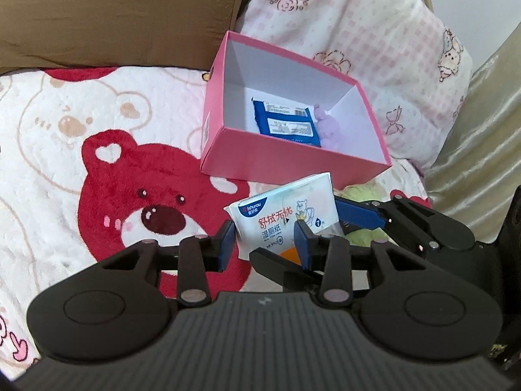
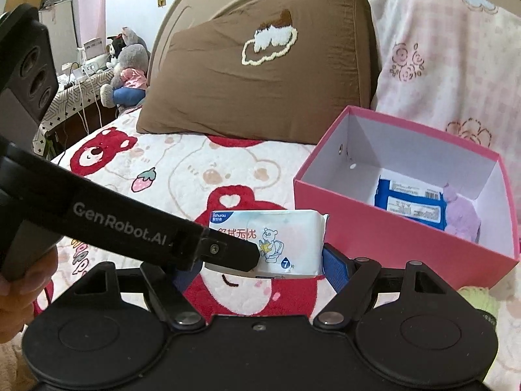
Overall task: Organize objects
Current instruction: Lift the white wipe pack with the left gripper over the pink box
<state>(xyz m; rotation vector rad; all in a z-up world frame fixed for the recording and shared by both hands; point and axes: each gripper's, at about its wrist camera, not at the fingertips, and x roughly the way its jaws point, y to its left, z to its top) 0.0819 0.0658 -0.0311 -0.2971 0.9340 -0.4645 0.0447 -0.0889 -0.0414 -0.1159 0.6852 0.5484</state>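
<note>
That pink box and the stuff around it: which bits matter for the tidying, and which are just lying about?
In use: pink box; white wipes pack held by left gripper and right gripper; blue packs and purple item inside.

Lying about: brown pillow; plush toys; bear blanket.

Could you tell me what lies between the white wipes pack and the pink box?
Only bare bear-print blanket separates the white wipes pack from the pink cardboard box, per the right wrist view.

Your left gripper's arm (image 2: 130,228) hides the wipes pack's (image 2: 286,228) left end; a green plush (image 1: 361,195) shows only partly behind the grippers.
</note>
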